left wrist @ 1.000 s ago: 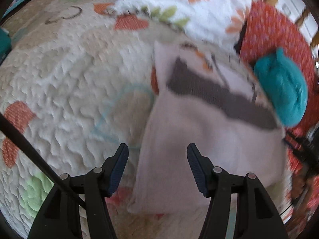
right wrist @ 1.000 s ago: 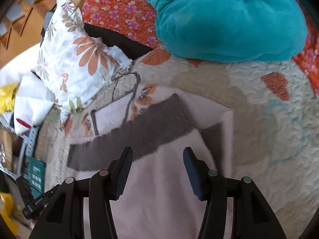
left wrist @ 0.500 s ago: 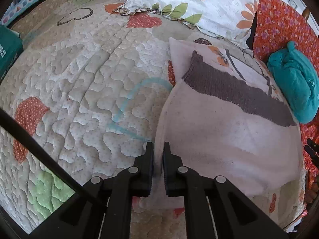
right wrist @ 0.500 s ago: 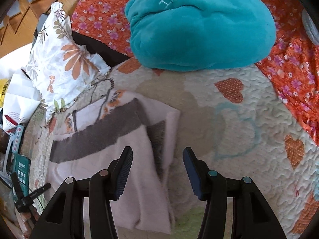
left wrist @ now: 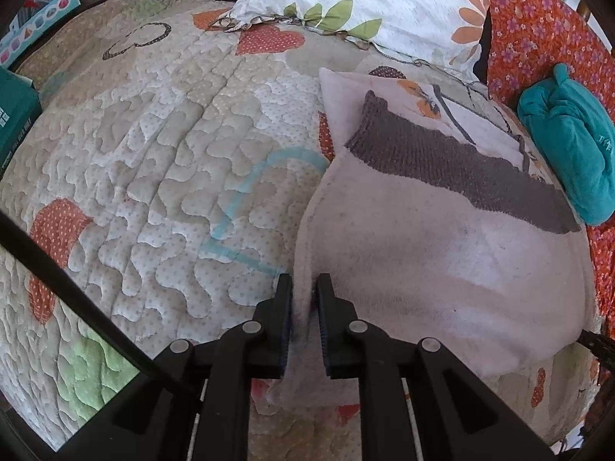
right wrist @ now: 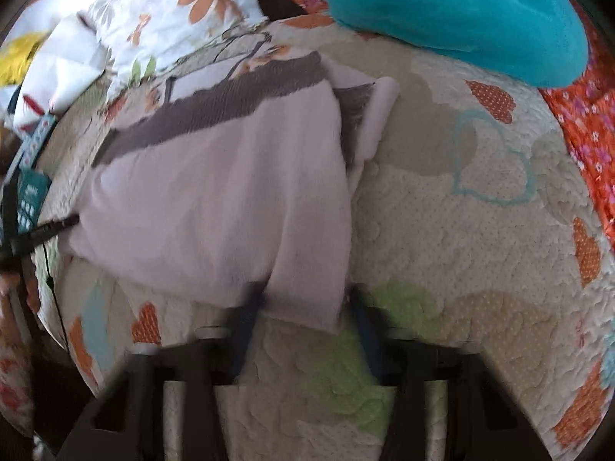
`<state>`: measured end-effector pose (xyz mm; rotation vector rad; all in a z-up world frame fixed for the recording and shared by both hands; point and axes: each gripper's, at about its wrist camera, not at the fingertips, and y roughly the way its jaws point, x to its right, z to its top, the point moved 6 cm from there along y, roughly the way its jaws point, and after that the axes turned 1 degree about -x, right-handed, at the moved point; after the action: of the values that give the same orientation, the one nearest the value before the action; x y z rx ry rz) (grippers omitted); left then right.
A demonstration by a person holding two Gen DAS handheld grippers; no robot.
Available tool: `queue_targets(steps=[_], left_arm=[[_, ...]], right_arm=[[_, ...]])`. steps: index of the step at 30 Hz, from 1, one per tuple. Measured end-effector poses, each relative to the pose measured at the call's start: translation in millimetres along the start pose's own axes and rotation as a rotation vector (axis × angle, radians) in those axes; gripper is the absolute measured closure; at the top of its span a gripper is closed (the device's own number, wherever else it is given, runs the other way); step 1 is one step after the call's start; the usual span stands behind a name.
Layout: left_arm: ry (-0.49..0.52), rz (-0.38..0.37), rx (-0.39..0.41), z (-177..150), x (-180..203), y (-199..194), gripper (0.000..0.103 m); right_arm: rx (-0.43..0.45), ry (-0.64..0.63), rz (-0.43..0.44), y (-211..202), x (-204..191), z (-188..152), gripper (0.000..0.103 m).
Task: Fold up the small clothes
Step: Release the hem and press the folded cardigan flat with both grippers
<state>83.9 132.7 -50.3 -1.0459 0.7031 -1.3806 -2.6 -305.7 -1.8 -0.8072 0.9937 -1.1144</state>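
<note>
A small pale pink garment (left wrist: 434,246) with a dark grey knit band (left wrist: 453,165) lies folded on a quilted bedspread (left wrist: 153,176). My left gripper (left wrist: 304,299) is shut on the garment's near left edge, with cloth pinched between the fingers. In the right wrist view the same garment (right wrist: 215,199) lies left of centre. My right gripper (right wrist: 307,299) is open, and its blurred fingers straddle the garment's near right corner.
A teal plush cushion (left wrist: 569,142) lies on an orange floral cloth (left wrist: 538,34) at the far right. A floral pillow (left wrist: 365,4) lies behind the garment. A teal box (left wrist: 15,115) sits at the left edge. Papers (right wrist: 50,73) lie at the bed's far side.
My left gripper closed on the garment's left edge and keeps its hold. My right gripper, still open, moved in over the garment's near right corner.
</note>
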Motion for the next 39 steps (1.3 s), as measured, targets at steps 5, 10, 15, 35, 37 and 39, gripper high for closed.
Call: queue_targets(steps=[5, 10, 15, 35, 37, 39], left_arm=[[-0.003, 0.0, 0.0, 0, 0, 1, 0.09], [0.0, 0.008, 0.004, -1, 1, 1, 0.089], [-0.032, -0.014, 0.008, 0, 0, 2, 0.076], [-0.086, -0.009, 0.112, 10, -3, -33, 0.048], [-0.089, 0.024, 0.074, 8, -8, -23, 0.048], [-0.07, 0.073, 0.002, 1, -12, -6, 0.048]], right_arm=[[0.084, -0.092, -0.114, -45, 10, 3, 0.096], [0.095, 0.019, -0.363, -50, 61, 6, 0.099], [0.169, 0.1, -0.305, -60, 72, 16, 0.099], [0.266, -0.067, -0.156, -35, -43, 63, 0.044], [0.257, -0.068, -0.15, -28, -49, 65, 0.044], [0.246, -0.066, -0.143, -23, -50, 64, 0.044]])
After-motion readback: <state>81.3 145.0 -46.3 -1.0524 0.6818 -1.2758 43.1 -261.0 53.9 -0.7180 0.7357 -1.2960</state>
